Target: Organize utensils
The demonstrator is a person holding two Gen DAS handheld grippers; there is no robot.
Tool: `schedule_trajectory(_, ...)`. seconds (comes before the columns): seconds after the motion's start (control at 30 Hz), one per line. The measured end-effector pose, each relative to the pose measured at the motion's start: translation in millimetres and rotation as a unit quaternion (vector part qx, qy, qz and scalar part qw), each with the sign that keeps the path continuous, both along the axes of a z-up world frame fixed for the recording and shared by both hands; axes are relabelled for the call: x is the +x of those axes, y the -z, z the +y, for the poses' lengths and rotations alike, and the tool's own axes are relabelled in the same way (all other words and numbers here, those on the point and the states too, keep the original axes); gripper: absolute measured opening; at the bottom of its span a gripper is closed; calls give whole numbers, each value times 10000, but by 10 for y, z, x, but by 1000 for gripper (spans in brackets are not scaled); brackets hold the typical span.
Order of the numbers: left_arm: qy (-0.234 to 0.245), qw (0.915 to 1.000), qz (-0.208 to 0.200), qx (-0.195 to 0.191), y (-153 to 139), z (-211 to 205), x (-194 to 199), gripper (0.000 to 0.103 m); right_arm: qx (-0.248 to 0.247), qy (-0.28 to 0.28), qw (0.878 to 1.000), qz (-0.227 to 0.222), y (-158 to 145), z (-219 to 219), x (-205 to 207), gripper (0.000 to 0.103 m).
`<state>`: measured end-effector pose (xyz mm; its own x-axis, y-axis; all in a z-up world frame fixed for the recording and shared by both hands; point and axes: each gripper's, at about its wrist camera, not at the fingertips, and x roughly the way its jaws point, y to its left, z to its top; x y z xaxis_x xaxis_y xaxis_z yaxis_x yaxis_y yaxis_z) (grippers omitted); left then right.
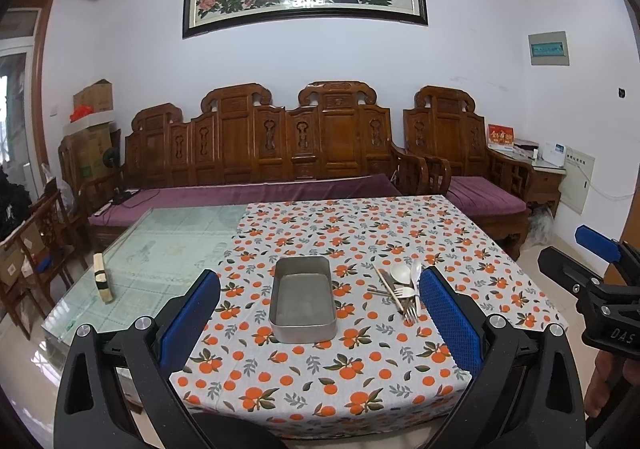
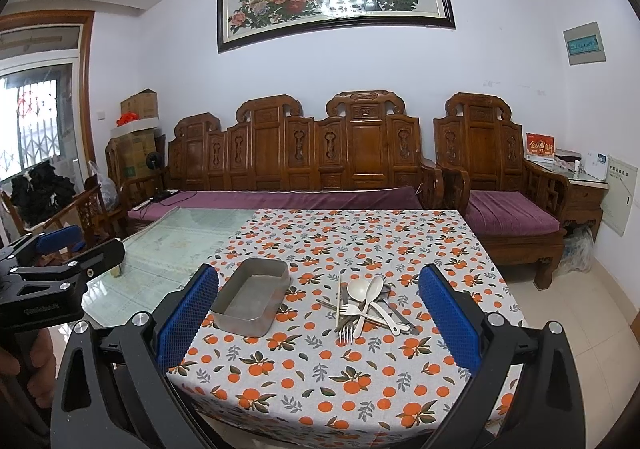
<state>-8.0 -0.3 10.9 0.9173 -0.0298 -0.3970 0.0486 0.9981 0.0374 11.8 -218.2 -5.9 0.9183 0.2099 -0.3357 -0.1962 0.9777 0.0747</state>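
An empty rectangular metal tray (image 1: 303,299) (image 2: 252,296) sits on the orange-print tablecloth (image 1: 340,377) (image 2: 320,377). To its right lies a pile of utensils (image 1: 400,289) (image 2: 366,307): white plastic spoons, a white fork, metal forks and chopsticks. My left gripper (image 1: 320,313) is open and empty, held back from the table's near edge facing the tray. My right gripper (image 2: 318,313) is open and empty, facing the gap between tray and pile. Each gripper shows at the edge of the other's view, the right one (image 1: 600,289) and the left one (image 2: 52,273).
The left part of the table is bare glass (image 1: 160,249) with a small wooden block (image 1: 102,277) near its left edge. A carved wooden sofa (image 1: 260,153) and armchair (image 1: 460,153) stand behind the table. Wooden chairs stand at the left.
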Motion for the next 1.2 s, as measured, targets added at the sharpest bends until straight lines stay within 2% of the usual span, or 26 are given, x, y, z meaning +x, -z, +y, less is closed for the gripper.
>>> schedule_trajectory(1.2,53,10000,-43,47,-71,-79,-63,97,45,25,10000,29,-25,9,-15,101)
